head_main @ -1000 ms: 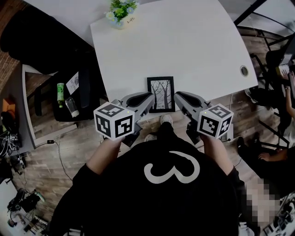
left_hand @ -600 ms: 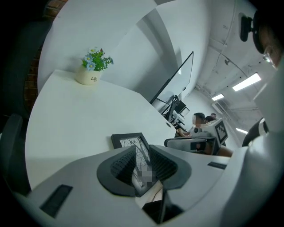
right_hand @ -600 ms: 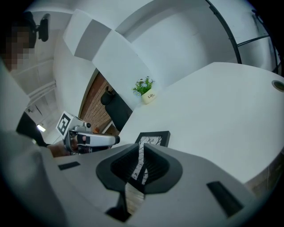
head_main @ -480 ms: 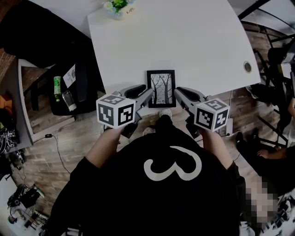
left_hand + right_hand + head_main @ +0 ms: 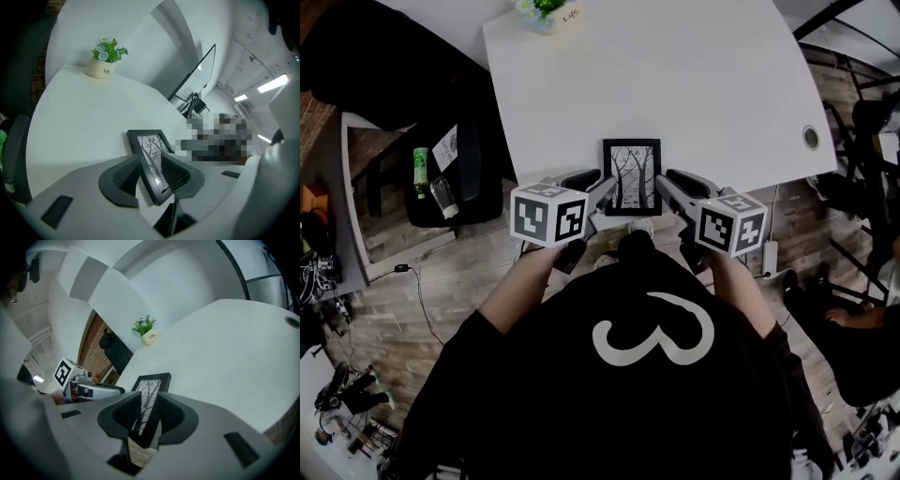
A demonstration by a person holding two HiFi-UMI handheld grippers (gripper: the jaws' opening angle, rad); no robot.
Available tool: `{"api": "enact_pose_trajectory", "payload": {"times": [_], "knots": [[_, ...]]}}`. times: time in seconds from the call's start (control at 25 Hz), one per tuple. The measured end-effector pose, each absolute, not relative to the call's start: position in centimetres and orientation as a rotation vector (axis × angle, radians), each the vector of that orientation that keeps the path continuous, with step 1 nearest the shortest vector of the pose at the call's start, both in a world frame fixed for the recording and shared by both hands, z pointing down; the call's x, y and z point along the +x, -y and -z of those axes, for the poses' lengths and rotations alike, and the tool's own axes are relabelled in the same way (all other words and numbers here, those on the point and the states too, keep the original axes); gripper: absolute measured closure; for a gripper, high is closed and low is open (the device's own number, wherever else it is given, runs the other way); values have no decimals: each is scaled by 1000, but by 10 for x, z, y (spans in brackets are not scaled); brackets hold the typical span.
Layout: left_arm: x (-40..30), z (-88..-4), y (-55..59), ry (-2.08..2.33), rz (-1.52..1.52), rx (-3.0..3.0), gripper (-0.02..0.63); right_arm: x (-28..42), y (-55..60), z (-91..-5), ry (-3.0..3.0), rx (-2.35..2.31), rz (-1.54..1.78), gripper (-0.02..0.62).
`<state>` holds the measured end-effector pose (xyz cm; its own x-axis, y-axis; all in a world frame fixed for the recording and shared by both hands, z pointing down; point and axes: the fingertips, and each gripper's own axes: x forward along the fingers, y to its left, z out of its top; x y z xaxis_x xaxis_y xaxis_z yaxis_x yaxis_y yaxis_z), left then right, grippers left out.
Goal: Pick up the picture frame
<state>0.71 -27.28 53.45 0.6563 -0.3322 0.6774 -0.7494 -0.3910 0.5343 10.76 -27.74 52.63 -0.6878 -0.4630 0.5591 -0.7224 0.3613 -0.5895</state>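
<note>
Black picture frame (image 5: 631,176) lies mid-picture, by the white table's (image 5: 694,84) near edge. Both grippers have sunk to it: my left gripper (image 5: 602,192) is opening round its lower-left corner, my right gripper (image 5: 664,187) gapes round the lower-right, neither pinching yet. Closing looks next.

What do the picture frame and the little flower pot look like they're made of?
Picture frame: matte black border, plastic or painted wood, unclear which; a glint on the pane suggests glass or acrylic. Flower pot: smooth cream surface with printed lettering, probably glazed ceramic, possibly plastic.
</note>
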Motion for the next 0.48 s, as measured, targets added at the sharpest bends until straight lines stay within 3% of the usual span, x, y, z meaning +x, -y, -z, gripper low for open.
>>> {"api": "enact_pose_trajectory", "payload": {"times": [0.48], "knots": [[11,-548,277,889,-621,1946,477,102,277,-553,2187,1067,-1202,497]]}}
